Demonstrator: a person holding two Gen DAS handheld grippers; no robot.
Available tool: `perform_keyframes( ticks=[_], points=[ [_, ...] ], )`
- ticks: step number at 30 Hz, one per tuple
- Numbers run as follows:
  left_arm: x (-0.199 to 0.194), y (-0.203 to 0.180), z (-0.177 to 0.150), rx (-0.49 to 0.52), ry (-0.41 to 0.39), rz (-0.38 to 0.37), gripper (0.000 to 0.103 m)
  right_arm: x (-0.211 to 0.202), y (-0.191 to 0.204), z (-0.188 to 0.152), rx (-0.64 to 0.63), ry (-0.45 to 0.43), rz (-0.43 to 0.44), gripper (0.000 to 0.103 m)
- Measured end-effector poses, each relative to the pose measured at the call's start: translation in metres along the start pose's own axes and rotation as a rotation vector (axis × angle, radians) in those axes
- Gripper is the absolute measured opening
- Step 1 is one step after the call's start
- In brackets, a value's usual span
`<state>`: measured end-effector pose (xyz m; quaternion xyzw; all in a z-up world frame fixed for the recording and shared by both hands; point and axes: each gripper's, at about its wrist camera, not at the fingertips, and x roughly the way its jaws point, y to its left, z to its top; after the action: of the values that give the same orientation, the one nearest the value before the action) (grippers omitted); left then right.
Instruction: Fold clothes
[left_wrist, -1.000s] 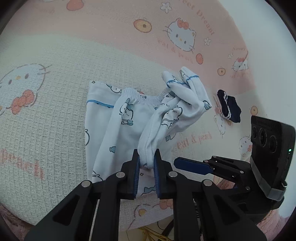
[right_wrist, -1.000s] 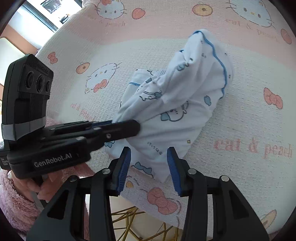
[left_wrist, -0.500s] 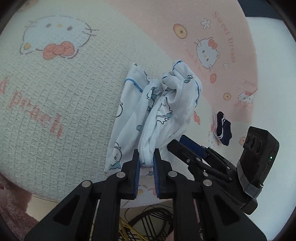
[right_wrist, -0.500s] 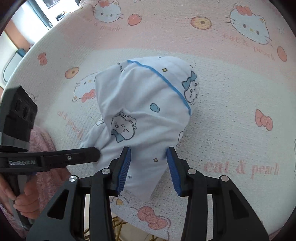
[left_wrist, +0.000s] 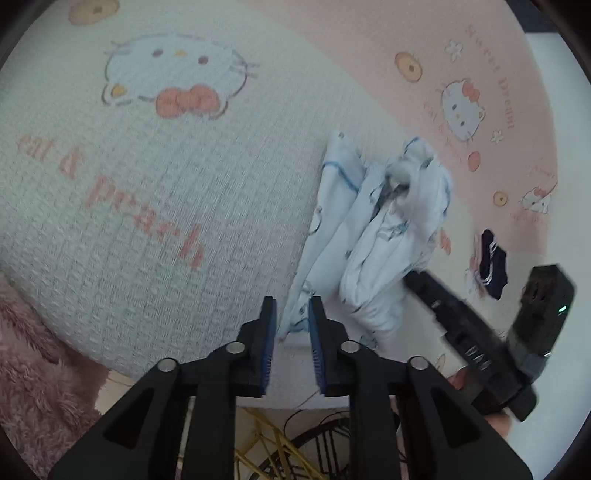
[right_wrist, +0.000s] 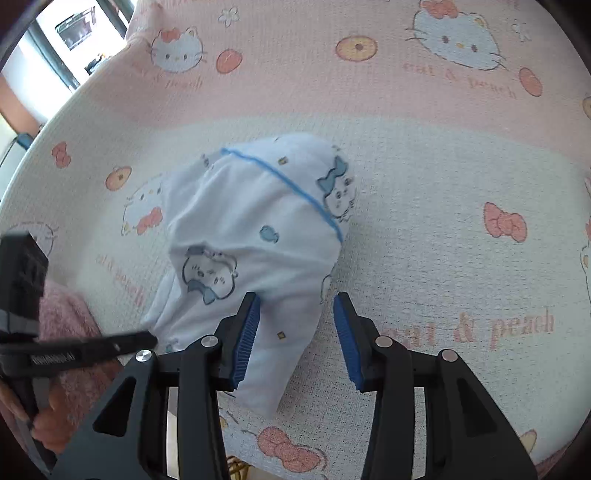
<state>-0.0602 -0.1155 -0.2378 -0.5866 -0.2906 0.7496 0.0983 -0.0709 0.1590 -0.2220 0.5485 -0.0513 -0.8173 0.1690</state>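
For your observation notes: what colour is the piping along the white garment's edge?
Blue, on the white garment printed with small cartoon animals; it shows best in the right wrist view.

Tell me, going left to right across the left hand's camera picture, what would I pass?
Pink fluffy fabric → left gripper, its jaws just opened, cloth between them → white printed garment → right gripper → dark small item on the cartoon-cat blanket.

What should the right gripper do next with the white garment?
Probably close the right gripper on the white garment. Its jaws are apart with cloth between them, touching only one pad. The left gripper has just been opening, a cloth edge loose between its jaws, so nothing holds the bunched piece.
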Motion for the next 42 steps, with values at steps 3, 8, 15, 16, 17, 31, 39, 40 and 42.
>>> perform_keyframes(
  ticks=[3, 8, 15, 16, 17, 31, 39, 40, 42],
  points=[
    [0.004, -0.019, 0.004, 0.096, -0.009, -0.040, 0.058, 0.011, 0.004, -0.009, -0.002, 0.043, 0.030, 0.043],
    [0.036, -0.045, 0.003, 0.237, 0.015, 0.086, 0.023, 0.009, 0.003, -0.012, -0.010, 0.058, 0.046, 0.044],
    [0.012, -0.052, -0.010, 0.228, -0.009, 0.054, 0.011, -0.029, -0.020, -0.003, 0.041, -0.053, 0.063, 0.044],
    [0.011, -0.049, -0.013, 0.212, -0.002, 0.054, 0.011, -0.033, -0.020, 0.002, 0.050, -0.069, 0.080, 0.045],
    [0.011, -0.046, -0.016, 0.196, 0.007, 0.057, 0.010, -0.033, -0.019, 0.006, 0.055, -0.073, 0.093, 0.045],
    [-0.008, -0.053, 0.003, 0.253, -0.114, 0.195, 0.019, 0.011, -0.003, -0.010, -0.031, 0.095, 0.071, 0.048],
    [0.060, -0.082, 0.045, 0.457, -0.005, 0.199, 0.019, 0.006, -0.009, -0.022, -0.022, 0.089, 0.070, 0.049],
    [0.064, -0.070, 0.053, 0.401, 0.006, 0.208, 0.019, 0.006, -0.007, -0.026, -0.027, 0.101, 0.071, 0.049],
    [0.058, -0.060, 0.063, 0.283, 0.003, 0.169, 0.019, 0.005, -0.004, -0.032, -0.049, 0.133, 0.077, 0.053]
  ],
)
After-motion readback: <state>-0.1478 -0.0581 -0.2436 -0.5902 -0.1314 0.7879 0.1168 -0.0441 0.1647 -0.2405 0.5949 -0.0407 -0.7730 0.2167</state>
